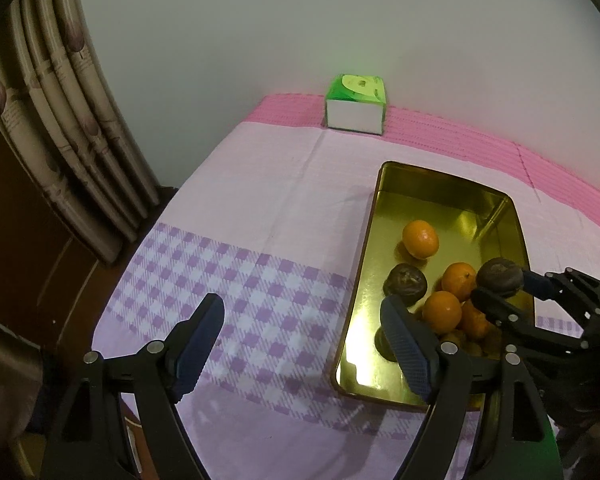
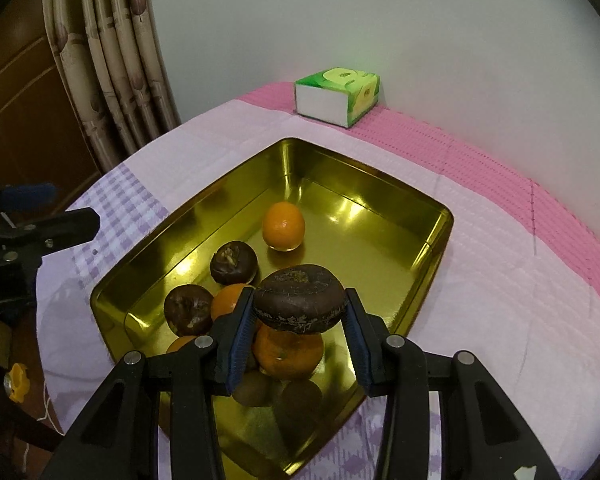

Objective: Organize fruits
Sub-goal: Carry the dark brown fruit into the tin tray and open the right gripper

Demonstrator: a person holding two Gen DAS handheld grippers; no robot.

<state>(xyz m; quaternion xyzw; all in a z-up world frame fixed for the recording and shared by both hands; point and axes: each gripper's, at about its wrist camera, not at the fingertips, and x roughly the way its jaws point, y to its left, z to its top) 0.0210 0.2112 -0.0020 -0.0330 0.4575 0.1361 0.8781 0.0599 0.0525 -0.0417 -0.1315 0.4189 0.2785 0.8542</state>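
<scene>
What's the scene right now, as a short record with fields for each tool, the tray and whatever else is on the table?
right tool: shut on dark brown fruit, held above the gold tray
left tool: open, holding nothing, over the checked cloth beside the tray
tray contents: several oranges, one lone orange farther back; other dark fruits
elsewhere: green tissue box by the wall

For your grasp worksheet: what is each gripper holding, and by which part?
Right gripper pinches a dark brown fruit by its opposite sides. Left gripper holds nothing.
</scene>
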